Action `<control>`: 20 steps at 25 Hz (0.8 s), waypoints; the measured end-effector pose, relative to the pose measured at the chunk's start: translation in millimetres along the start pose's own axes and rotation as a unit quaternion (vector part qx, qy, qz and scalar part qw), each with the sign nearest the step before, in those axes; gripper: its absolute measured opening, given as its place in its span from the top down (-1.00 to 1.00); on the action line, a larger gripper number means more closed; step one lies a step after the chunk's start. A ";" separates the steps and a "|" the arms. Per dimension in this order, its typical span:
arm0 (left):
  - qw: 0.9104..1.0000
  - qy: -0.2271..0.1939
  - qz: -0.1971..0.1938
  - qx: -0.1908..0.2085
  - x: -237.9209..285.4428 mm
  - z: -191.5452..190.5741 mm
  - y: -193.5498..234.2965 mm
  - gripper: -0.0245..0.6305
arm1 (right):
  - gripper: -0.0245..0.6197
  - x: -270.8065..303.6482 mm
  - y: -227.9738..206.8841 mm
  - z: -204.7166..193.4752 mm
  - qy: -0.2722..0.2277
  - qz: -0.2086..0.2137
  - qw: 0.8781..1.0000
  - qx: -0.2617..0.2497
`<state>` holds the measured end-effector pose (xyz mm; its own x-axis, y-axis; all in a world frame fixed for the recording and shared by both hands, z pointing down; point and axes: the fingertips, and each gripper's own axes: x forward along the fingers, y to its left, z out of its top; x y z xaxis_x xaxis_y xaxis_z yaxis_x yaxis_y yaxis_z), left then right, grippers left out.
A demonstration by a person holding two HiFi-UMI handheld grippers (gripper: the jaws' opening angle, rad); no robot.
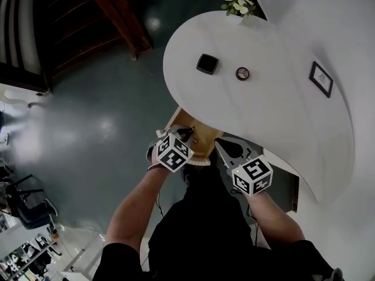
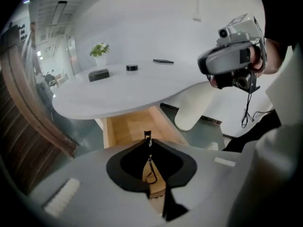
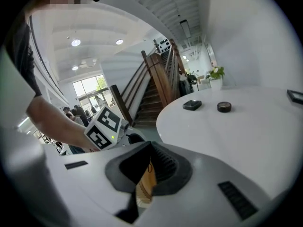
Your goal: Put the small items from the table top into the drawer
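A black square box point(image 1: 207, 64) point(image 2: 98, 74) point(image 3: 192, 104) and a small round dark item point(image 1: 242, 73) point(image 2: 132, 67) point(image 3: 224, 107) lie on the white table point(image 1: 275, 116). A flat dark-framed item point(image 1: 321, 78) point(image 2: 163, 61) lies further right. Under the table's near edge a wooden drawer point(image 1: 179, 122) point(image 2: 128, 129) stands pulled out. My left gripper point(image 1: 186, 132) point(image 2: 147, 137) hovers over the drawer with its jaws shut and nothing between them. Close by on the right, my right gripper point(image 1: 218, 145) point(image 3: 151, 145) is also shut and holds nothing.
A small pot of white flowers point(image 1: 238, 4) point(image 2: 99, 50) stands at the table's far edge. A wooden staircase point(image 1: 117, 16) rises at the back left over a dark glossy floor point(image 1: 88, 116). A small ring lies in the drawer.
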<state>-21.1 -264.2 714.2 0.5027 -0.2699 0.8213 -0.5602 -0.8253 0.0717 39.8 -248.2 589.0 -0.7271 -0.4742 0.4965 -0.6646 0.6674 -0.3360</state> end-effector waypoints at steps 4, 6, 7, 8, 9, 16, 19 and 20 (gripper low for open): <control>0.993 0.068 -0.022 0.094 22.2 -9.5 -5.7 0.82 | 0.89 -3.4 -6.1 -8.0 0.000 -0.010 1.000 0.011; 0.983 0.103 -0.034 0.148 36.3 -19.4 -10.1 0.82 | 0.89 -5.5 -9.7 -11.5 -0.001 -0.014 1.000 0.015; 0.978 0.118 -0.038 0.171 42.9 -24.9 -11.7 0.82 | 0.89 -6.9 -11.3 -13.3 -0.002 -0.016 1.000 0.017; 0.973 0.128 -0.039 0.188 48.7 -29.0 -12.8 0.82 | 0.89 -8.4 -12.9 -15.1 -0.002 -0.018 1.000 0.019; 0.970 0.133 -0.040 0.200 53.4 -31.5 -13.7 0.82 | 0.89 -10.0 -14.6 -17.0 -0.002 -0.019 1.000 0.021; 0.948 0.162 -0.053 0.270 79.5 -44.5 -16.2 0.82 | 0.89 -15.1 -26.9 -31.9 0.006 -0.026 0.999 0.029; 0.938 0.183 -0.065 0.286 85.3 -50.1 -18.7 0.82 | 0.89 -14.4 -30.7 -36.6 0.008 -0.027 0.999 0.034; 0.937 0.184 -0.067 0.290 86.8 -49.5 -19.3 0.82 | 0.89 -13.8 -31.6 -37.7 0.008 -0.027 0.999 0.035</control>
<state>0.7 -247.1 812.1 0.2228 -0.0424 0.9739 -0.0029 -0.9991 -0.0429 77.3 -241.1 622.9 -0.6875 -0.4984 0.5281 -0.7135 0.5991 -0.3633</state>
